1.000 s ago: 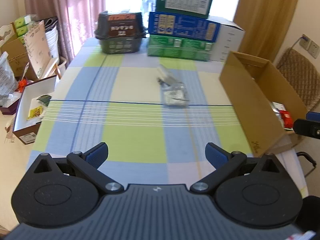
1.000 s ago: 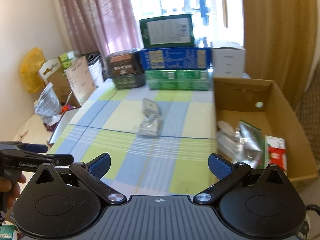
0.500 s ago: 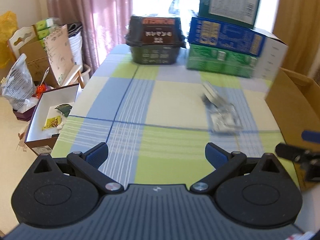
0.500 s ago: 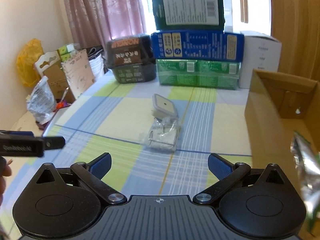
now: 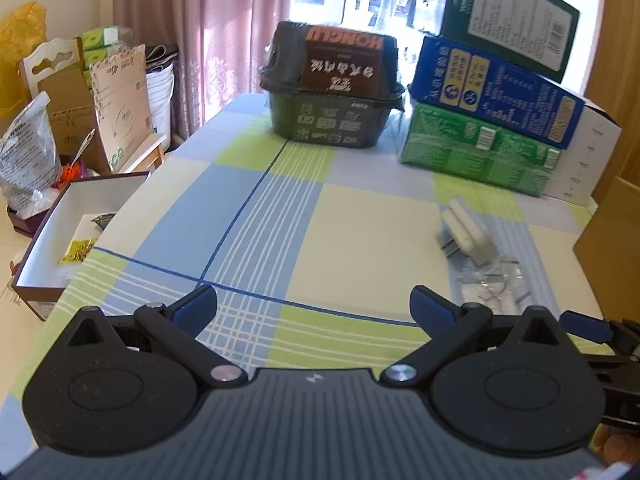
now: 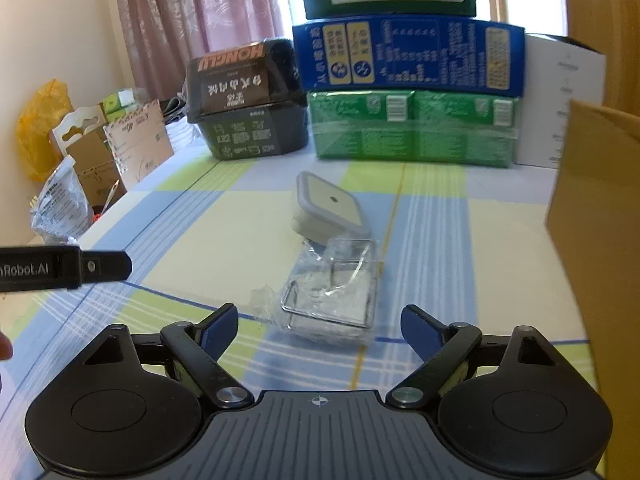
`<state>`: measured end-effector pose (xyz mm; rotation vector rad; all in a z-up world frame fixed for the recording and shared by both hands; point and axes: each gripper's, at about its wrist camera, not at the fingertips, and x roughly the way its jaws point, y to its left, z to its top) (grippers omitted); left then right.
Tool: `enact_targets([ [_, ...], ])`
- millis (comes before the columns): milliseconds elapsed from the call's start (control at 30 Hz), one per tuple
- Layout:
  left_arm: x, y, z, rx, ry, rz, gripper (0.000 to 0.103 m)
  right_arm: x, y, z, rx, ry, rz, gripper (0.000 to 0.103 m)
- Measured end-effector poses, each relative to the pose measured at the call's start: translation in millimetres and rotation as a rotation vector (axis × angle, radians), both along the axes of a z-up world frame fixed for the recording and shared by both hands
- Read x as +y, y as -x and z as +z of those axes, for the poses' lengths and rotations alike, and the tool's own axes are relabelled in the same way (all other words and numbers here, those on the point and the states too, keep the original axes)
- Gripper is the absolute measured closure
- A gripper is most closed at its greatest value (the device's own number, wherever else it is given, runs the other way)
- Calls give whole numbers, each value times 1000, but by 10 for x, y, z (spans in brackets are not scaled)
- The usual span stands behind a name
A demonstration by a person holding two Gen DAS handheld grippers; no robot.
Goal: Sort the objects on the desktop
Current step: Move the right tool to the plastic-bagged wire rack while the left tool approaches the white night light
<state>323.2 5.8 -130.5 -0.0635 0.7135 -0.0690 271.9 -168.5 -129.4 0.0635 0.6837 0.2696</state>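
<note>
A clear plastic bag of metal hardware (image 6: 332,296) lies on the checked tablecloth, with a white and grey square plug device (image 6: 330,208) leaning just behind it. My right gripper (image 6: 320,320) hovers low right in front of the bag. Its jaws are closing, and the bag sits just ahead of the fingertips, with no pad pressing on it. My left gripper (image 5: 314,306) stands open over bare cloth, with the device (image 5: 466,232) and the bag (image 5: 492,284) off to its right. The left gripper's finger (image 6: 80,266) shows at the left of the right wrist view.
An open cardboard box (image 6: 600,240) stands at the table's right edge. Green, blue and dark green cartons (image 6: 412,128) and a black container (image 6: 248,100) line the back. A white-lined box (image 5: 76,232) and bags sit on the floor to the left.
Both grippers have come forward and down toward the table, so the bag and device look larger. The right fingers have narrowed a little.
</note>
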Motion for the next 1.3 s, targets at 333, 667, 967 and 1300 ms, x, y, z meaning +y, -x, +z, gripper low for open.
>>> enact_targets([
  [333, -22, -43, -210, 38, -13, -20, 2, 40, -232, -153, 7, 0, -31, 40],
  [667, -93, -52, -201, 37, -12, -43, 2, -61, -138, -95, -13, 65, -67, 51],
  [967, -485, -255, -121, 1, 2, -203, 2, -477, -228, 18, -11, 70, -173, 51],
  [1300, -827, -693, -267, -17, -69, -434, 3, -560, -421, -33, -1, 61, -173, 51],
])
